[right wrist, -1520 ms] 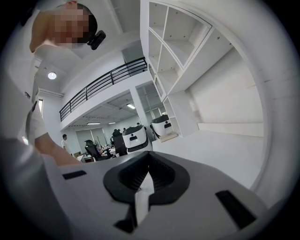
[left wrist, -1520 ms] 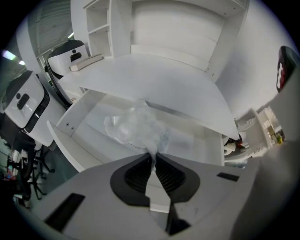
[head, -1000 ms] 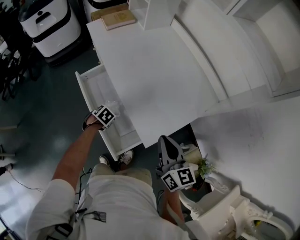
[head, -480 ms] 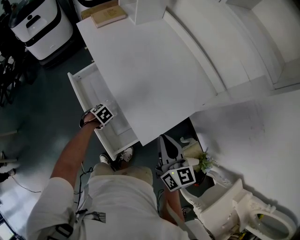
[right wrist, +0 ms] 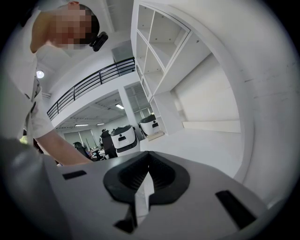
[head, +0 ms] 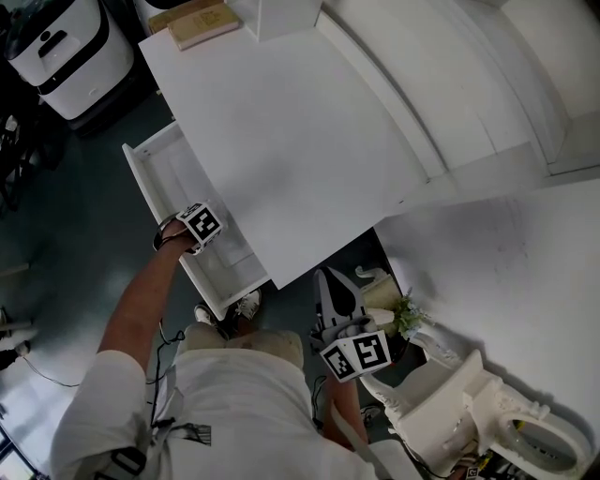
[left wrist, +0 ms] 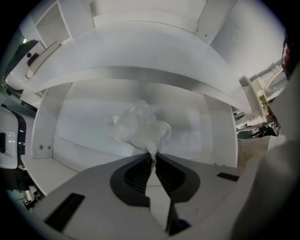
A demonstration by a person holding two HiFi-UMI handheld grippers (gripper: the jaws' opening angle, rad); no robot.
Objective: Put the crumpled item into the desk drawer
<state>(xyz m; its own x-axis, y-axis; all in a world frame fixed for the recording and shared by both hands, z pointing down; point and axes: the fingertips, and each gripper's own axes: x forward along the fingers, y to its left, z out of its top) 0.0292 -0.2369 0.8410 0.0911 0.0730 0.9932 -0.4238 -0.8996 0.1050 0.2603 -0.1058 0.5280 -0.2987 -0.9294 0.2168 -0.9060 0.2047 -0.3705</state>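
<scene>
The crumpled item (left wrist: 138, 127) is a wad of clear plastic film. My left gripper (left wrist: 152, 158) is shut on its near end and holds it just above the white floor of the open desk drawer (left wrist: 201, 126). In the head view the left gripper (head: 204, 225) sits inside the drawer (head: 150, 183), which is pulled out from the left side of the white desk (head: 300, 141); the item is hidden under the marker cube there. My right gripper (head: 336, 286) hangs below the desk's near edge by the person's lap, and its jaws (right wrist: 149, 171) are shut with nothing between them.
Two tan books (head: 197, 21) lie at the desk's far corner beside a white shelf unit. A white wheeled robot (head: 56, 47) stands on the dark floor beyond the drawer. A small green plant (head: 405, 319) and an ornate white chair (head: 441, 403) are at the right.
The left gripper has gone further into the drawer toward the desk, and the item no longer shows in the head view. The head camera has shifted. The right gripper has stayed put.
</scene>
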